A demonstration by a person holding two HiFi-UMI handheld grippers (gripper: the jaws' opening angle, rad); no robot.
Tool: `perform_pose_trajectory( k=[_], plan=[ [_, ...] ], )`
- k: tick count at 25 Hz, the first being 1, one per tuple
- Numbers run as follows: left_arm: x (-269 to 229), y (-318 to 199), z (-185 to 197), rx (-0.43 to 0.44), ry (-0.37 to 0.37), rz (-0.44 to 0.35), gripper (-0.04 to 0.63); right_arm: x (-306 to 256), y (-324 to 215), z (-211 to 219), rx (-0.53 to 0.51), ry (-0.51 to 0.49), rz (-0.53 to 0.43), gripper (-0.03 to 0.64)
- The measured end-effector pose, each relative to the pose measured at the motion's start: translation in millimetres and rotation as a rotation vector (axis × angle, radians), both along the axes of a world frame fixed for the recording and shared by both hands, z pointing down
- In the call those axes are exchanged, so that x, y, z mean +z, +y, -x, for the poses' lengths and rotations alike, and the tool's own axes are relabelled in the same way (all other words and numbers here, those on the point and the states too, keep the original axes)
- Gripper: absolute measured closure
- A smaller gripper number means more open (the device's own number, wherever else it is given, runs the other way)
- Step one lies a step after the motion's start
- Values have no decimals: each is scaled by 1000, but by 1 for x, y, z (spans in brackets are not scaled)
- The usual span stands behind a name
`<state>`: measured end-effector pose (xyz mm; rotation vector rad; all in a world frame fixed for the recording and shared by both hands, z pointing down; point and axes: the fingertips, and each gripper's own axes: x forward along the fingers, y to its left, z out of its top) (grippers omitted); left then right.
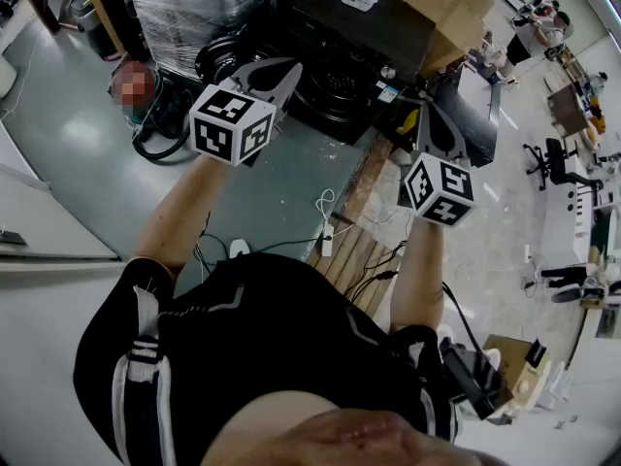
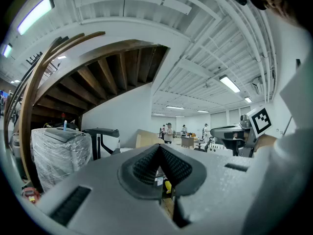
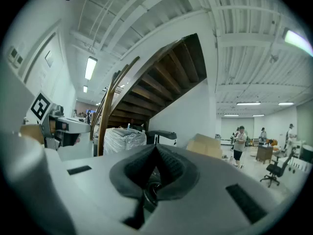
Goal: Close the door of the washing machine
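Seen from the head view, the left tongs (image 1: 288, 68) sit at 11 o'clock and the right tongs (image 1: 428, 113) at 1 o'clock, side by side and apart. The washing machine (image 1: 340, 71) stands at 12 o'clock, just beyond both. A wrapped load (image 1: 194, 8) stands behind it at 11 o'clock, under a staircase (image 3: 161, 77). Cardboard boxes (image 1: 448, 8) are stacked at 1 o'clock, on the machine's far right. A wooden pallet (image 1: 357, 246) lies on the floor (image 1: 87, 153) between person and machine, with a power strip (image 1: 328, 243) just to its left. An office chair (image 1: 555, 159) stands well apart at 3 o'clock.
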<state>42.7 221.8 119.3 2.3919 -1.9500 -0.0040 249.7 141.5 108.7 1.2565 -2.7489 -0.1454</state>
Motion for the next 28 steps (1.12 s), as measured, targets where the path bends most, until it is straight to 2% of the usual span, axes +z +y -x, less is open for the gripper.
perform_pose_trajectory(
  k=[4, 9, 15, 22, 26, 28],
  plan=[
    [-4, -4, 0, -8, -6, 7, 592, -4, -2, -5, -5, -26, 26, 614],
    [-12, -3, 7, -27, -36, -18, 592, -5, -6, -4, 9, 13, -1, 614],
    [-13, -8, 11, -52, -81, -22, 592, -9, -12, -7, 39, -9, -21, 612],
    [-14, -4, 19, -42, -57, -26, 592, -4, -10, 5, 46, 35, -39, 612],
    [-13, -3, 31, -45, -50, -26, 592, -8, -10, 15, 76, 63, -81, 612],
    [-14, -4, 38, -44, -45, -31, 592, -8, -11, 20, 68, 53, -67, 612]
  ],
)
